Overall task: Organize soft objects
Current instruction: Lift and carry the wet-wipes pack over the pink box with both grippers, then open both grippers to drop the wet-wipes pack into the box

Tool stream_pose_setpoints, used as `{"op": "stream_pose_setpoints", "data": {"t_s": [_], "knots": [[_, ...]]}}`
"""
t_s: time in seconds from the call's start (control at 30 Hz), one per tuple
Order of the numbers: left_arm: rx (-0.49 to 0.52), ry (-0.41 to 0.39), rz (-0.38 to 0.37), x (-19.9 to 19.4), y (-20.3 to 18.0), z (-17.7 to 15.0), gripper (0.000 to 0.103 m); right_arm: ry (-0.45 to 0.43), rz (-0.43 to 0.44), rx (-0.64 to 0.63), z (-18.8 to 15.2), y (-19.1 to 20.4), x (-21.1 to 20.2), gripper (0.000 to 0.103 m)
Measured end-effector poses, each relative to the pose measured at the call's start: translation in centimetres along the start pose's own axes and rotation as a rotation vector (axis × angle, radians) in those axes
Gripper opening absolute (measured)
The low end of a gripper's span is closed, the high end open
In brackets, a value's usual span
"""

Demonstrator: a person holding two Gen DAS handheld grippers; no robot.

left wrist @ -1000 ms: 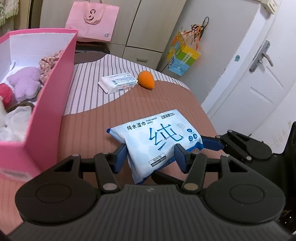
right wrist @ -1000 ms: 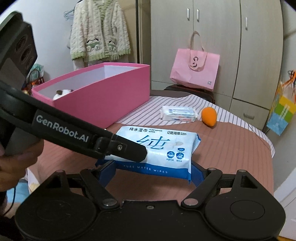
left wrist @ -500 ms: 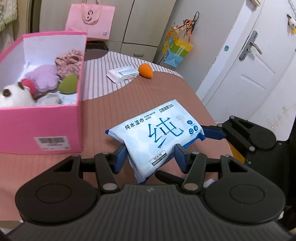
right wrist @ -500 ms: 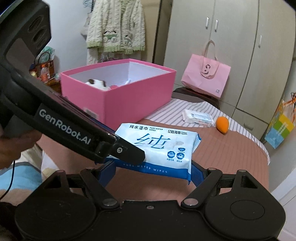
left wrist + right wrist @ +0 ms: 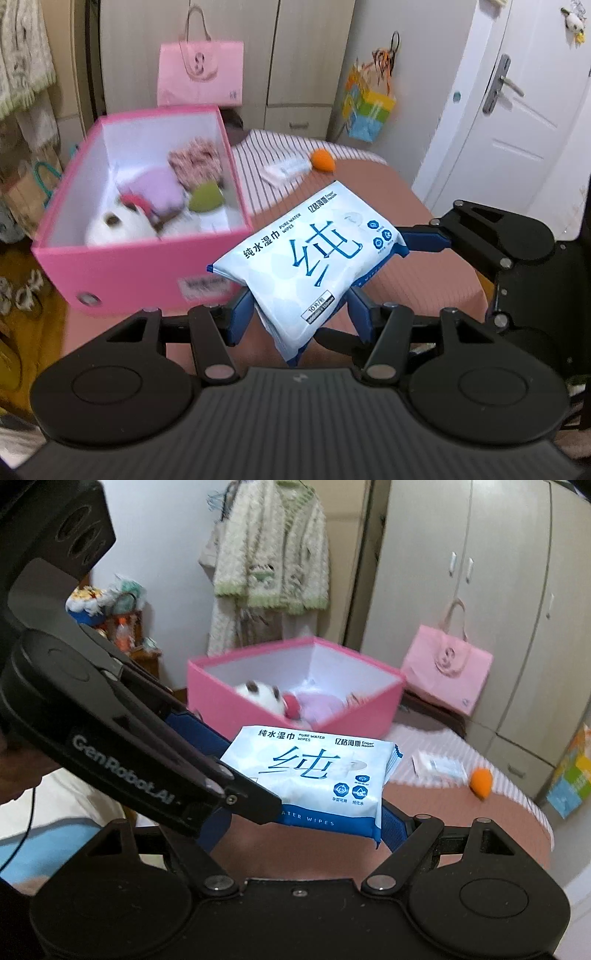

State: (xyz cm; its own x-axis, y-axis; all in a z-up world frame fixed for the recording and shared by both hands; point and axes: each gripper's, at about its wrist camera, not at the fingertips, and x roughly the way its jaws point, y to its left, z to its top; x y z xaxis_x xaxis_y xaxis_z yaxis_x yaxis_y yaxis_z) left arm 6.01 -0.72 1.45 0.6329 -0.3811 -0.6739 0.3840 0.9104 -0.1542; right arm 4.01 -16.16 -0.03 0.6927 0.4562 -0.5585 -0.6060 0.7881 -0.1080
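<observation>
Left wrist view: both my tongs pinch the wipes pack point(image 5: 314, 258) mid-frame, left tongs point(image 5: 299, 314) on its near end, right tongs point(image 5: 299, 823) across its width. I am carrying it. Next, I think, over the pink box point(image 5: 129, 273) at left, then let go.

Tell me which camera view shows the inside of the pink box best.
The left wrist view: it looks down into the pink box, showing a white plush, purple, green and floral soft items. The right wrist view sees the box lower, showing only the plush and something pink.
</observation>
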Motion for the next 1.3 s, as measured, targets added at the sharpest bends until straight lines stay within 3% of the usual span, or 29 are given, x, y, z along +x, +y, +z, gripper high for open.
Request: {"op": "stream_pose_setpoints", "data": {"t_s": [0.23,0.83,0.97,1.3], "knots": [[0.006,-0.080,0.054,-1.3,2.8,2.1,0.055,-0.081,0.011,-0.019,3.9,0.2,1.4,0.087],[-0.048,-0.168,0.073,3.9,12.5,8.7,0.055,-0.151,0.094,0.024,10.3,-3.6,12.0,0.087],[-0.078,-0.141,0.088,5.9,14.2,9.5,0.055,-0.124,0.111,0.048,11.2,-4.4,14.9,0.087],[-0.156,-0.057,0.080,10.4,17.6,9.4,0.055,0.043,0.137,0.073,11.5,-5.4,20.7,0.087]]}}
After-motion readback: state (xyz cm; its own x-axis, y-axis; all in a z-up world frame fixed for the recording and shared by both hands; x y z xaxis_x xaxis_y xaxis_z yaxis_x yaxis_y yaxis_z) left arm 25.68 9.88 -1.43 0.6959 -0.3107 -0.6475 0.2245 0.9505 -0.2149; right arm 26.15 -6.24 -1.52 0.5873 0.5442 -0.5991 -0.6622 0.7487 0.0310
